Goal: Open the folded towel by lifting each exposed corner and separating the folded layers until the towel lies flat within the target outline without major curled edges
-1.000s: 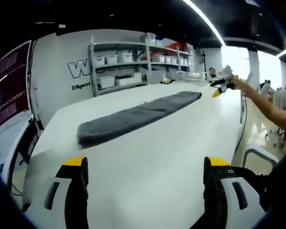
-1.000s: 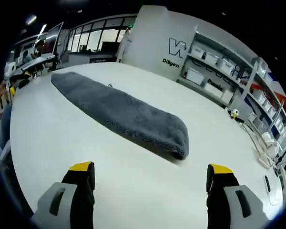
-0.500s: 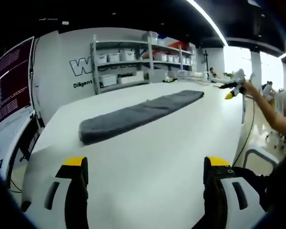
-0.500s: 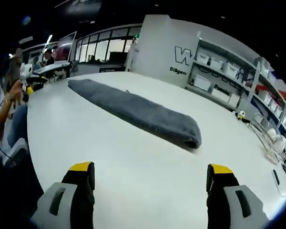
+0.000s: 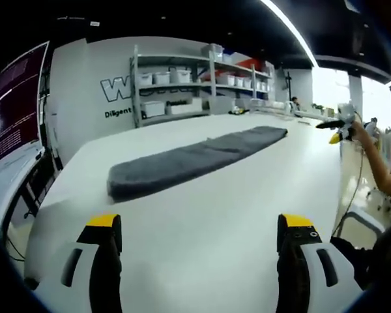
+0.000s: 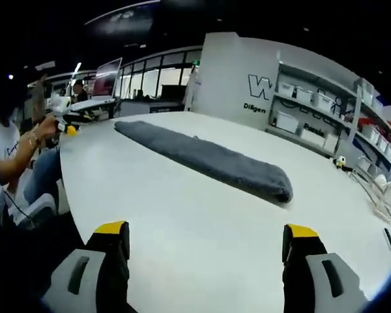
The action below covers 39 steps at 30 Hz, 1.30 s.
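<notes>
Grey towel lies folded in a long narrow strip across the middle of the white surface, well clear of its edges. Left tongs and right tongs are spread, holding nothing, apparently raised above the surface.

Both views low over the table, from opposite ends of the shared towel.

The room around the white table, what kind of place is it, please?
Probably a lab or workshop inside an open office. A large white table carries a folded grey towel; metal shelves with storage bins line a lettered wall, and desks with a monitor stand before glass partitions.
</notes>
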Tool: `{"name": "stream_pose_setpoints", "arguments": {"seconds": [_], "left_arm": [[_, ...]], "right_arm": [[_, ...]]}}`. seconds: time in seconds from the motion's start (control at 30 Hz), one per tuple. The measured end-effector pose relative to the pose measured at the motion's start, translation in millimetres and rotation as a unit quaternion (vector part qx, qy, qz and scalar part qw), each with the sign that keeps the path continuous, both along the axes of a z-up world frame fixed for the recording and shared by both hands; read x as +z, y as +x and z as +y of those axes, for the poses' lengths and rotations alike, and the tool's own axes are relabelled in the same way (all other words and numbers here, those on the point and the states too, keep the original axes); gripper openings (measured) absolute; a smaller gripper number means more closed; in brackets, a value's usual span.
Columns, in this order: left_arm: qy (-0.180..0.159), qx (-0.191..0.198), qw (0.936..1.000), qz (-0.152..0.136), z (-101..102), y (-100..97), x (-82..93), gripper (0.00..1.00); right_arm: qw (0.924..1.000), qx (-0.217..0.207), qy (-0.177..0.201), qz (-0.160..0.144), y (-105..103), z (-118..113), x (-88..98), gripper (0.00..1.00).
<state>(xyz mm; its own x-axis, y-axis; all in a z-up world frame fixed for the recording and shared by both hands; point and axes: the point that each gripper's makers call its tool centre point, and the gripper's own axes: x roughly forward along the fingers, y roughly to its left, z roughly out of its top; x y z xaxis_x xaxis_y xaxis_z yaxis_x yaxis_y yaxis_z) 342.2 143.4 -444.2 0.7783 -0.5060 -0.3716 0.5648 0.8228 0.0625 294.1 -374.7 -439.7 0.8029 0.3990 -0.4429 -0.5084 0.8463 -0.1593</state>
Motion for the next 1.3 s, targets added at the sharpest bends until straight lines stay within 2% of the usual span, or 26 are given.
{"name": "stream_pose_setpoints", "arguments": {"seconds": [0.1,0.3,0.47,0.67,0.83,0.93,1.2,1.3], "left_arm": [[0.009,-0.001,1.0,0.003,-3.9,9.1,-1.0,0.98],[0.006,0.004,1.0,-0.002,-13.5,31.6,4.3,0.97],[0.008,0.0,1.0,-0.002,-23.5,42.9,5.2,0.97],[0.021,0.011,0.9997,-0.008,-20.7,60.7,8.0,0.96],[0.024,0.017,0.9994,-0.018,-20.1,78.9,13.9,0.96],[0.043,0.048,0.9976,-0.025,-10.3,91.1,12.3,0.95],[0.046,0.047,0.9976,-0.023,-10.1,116.2,9.6,0.95],[0.045,0.027,0.9975,-0.047,-14.8,130.6,18.1,0.95]], "right_arm": [[1.0,0.0,-0.002,-0.001,-3.4,-0.7,-1.9,0.99],[1.0,0.003,-0.003,0.004,-9.5,0.1,-9.7,0.99],[0.9999,0.008,-0.012,0.004,-14.0,-3.6,-17.0,0.99],[1.0,0.005,-0.004,0.005,-17.4,-9.6,-20.5,0.99],[0.9999,0.003,0.006,-0.009,-18.1,-13.6,-13.7,0.99],[0.9999,-0.002,0.0,-0.014,-17.4,-16.6,-12.8,0.99],[0.9999,0.008,-0.015,-0.002,-22.8,-7.4,-23.4,0.99],[0.9998,0.011,-0.017,-0.002,-22.9,-5.0,-23.2,0.99]]}}
